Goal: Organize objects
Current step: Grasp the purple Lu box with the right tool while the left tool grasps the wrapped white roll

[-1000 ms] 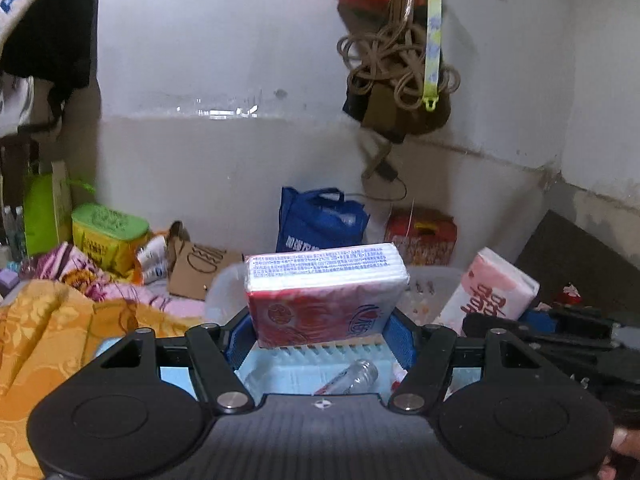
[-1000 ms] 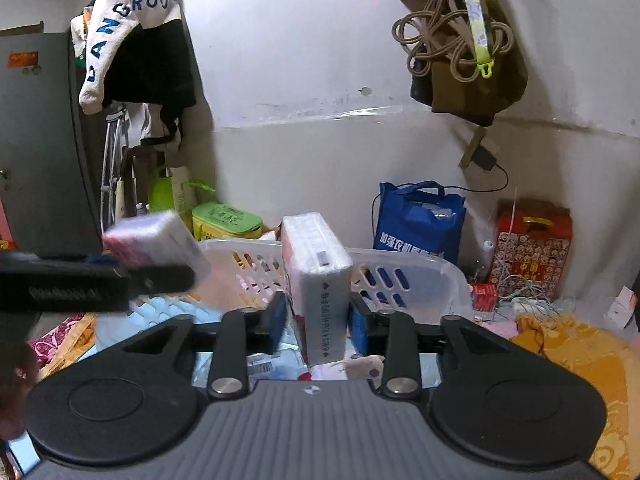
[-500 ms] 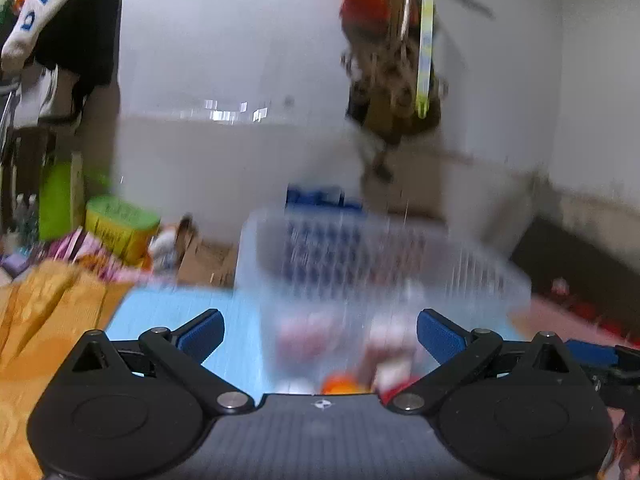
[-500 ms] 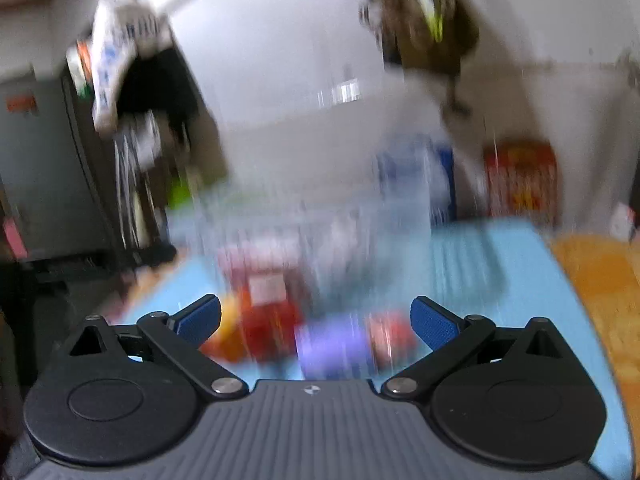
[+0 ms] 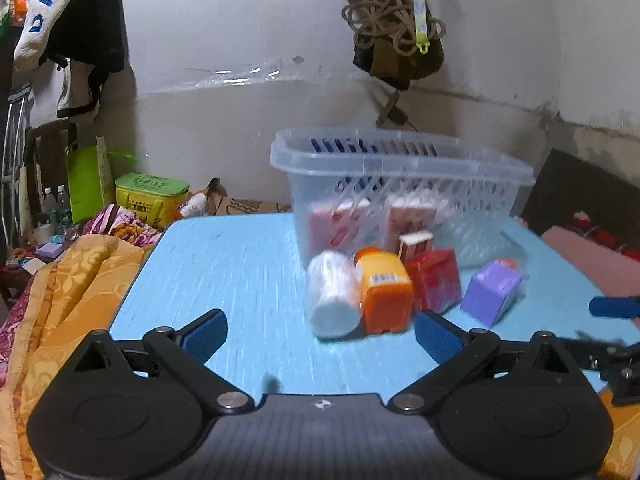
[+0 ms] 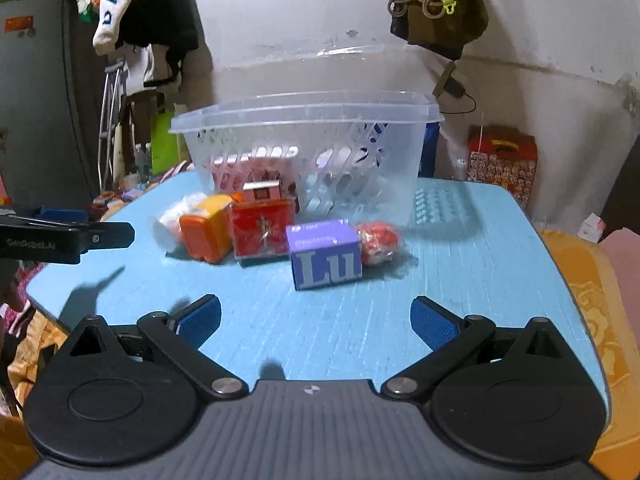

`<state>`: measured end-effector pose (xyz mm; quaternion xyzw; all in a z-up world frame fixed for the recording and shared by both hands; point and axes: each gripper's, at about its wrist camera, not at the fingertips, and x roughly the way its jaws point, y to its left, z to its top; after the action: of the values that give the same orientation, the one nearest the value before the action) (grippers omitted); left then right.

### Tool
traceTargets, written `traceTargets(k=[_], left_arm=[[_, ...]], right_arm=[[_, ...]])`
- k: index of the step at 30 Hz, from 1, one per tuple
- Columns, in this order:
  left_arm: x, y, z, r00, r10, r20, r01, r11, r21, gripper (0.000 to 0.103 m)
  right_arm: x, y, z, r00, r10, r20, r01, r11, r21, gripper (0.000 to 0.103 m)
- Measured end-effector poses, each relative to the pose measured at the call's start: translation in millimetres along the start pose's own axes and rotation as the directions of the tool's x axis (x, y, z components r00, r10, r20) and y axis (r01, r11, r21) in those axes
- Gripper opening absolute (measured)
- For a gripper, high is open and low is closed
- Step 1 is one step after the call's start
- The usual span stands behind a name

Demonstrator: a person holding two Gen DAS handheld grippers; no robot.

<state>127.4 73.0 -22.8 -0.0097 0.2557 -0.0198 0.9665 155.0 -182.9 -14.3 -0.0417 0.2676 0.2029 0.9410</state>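
A clear plastic basket stands on the blue table with red-and-white tissue packs inside. In front of it lie a white roll, an orange container, a red box, a purple box and a small red packet. My left gripper is open and empty, back from the objects. My right gripper is open and empty, just short of the purple box.
An orange blanket drapes at the table's left, and shows at the right in the right wrist view. A green-lidded tub, a red gift box and hanging clothes lie beyond the table.
Both grippers let go of their tissue packs, opened and pulled back. The packs now sit inside the basket.
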Motion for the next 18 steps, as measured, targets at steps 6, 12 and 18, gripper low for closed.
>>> traceTargets(k=[6, 12, 18], left_arm=[[-9.4, -10.7, -4.8, 0.999, -0.004, 0.033, 0.002, 0.998, 0.063, 0.100], [-5.6, -16.2, -6.3, 1.000, 0.003, 0.031, -0.007, 0.995, 0.099, 0.100], [-1.6, -4.1, -1.5, 0.999, 0.011, 0.030, -0.012, 0.999, 0.040, 0.100]], right_arm=[[-3.1, 6.9, 1.5, 1.000, -0.001, 0.015, 0.002, 0.999, -0.032, 0.103], [-5.7, -0.3, 5.2, 0.999, -0.007, 0.034, 0.008, 1.000, -0.016, 0.103], [0.4, -19.6, 8.8, 0.999, 0.000, 0.042, -0.004, 0.997, 0.082, 0.103]])
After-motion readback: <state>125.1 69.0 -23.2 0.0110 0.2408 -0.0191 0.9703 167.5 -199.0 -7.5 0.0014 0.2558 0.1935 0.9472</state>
